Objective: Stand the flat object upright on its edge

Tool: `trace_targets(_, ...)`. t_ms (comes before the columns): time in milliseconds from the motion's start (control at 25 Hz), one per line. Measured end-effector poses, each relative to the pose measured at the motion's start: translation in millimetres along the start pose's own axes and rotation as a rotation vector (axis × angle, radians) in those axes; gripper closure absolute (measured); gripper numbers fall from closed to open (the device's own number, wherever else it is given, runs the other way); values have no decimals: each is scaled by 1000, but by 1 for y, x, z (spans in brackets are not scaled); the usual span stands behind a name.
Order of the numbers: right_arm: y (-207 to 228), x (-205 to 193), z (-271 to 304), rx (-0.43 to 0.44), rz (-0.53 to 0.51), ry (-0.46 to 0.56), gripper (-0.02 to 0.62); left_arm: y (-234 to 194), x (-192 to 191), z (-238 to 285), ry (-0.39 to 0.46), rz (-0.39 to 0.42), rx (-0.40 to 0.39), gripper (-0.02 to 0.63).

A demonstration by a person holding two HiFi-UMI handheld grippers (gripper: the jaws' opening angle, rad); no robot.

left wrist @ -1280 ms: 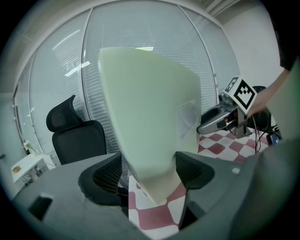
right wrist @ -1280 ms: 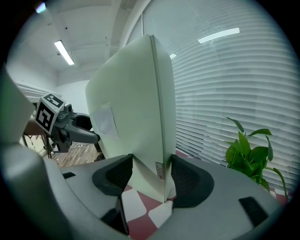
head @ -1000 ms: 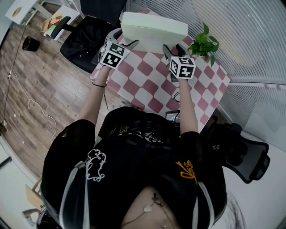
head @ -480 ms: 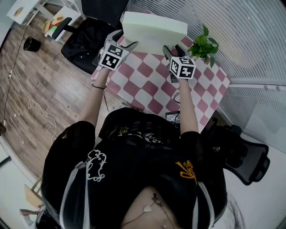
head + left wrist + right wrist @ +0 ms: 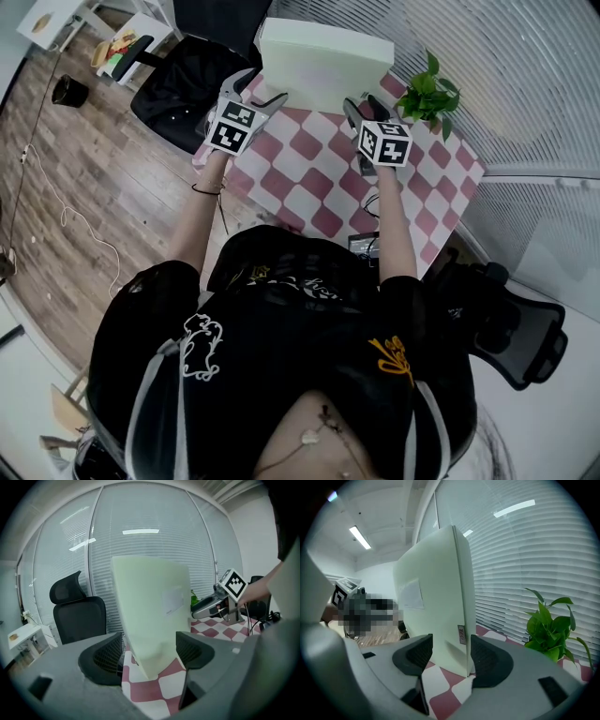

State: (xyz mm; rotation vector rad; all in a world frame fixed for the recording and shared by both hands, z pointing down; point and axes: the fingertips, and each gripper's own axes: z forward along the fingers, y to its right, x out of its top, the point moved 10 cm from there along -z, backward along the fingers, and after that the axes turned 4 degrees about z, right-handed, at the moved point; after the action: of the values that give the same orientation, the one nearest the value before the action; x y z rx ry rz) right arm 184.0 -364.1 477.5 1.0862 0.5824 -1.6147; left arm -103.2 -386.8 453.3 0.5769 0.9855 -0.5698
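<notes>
On the far side of the checkered worktop (image 5: pixel 319 178), in the head view, the pale green flat box (image 5: pixel 323 56) already stands upright on its edge. The left hand-held gripper (image 5: pixel 255 91) and the right hand-held gripper (image 5: pixel 361 103) are at its two near corners.

The left gripper view shows jaws wide apart, with the box corner just ahead and not pressed.

The right gripper view shows the same: wide jaws that pinch nothing.

I think both should draw back straight and slowly, so that no pad tips the box. A potted plant (image 5: pixel 427 89) stands near on the right, and a black office chair (image 5: pixel 178 89) is beyond the left edge.
</notes>
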Motion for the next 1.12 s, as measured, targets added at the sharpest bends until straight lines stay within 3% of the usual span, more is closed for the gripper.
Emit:
trace_targets(680, -48, -5, -44, 144, -31, 49, 353, 57, 8, -41, 82, -55, -88, 256)
trace_targets(1120, -62, -39, -145, 185, 23, 121, 438, 138, 8, -95, 140, -133, -15, 465)
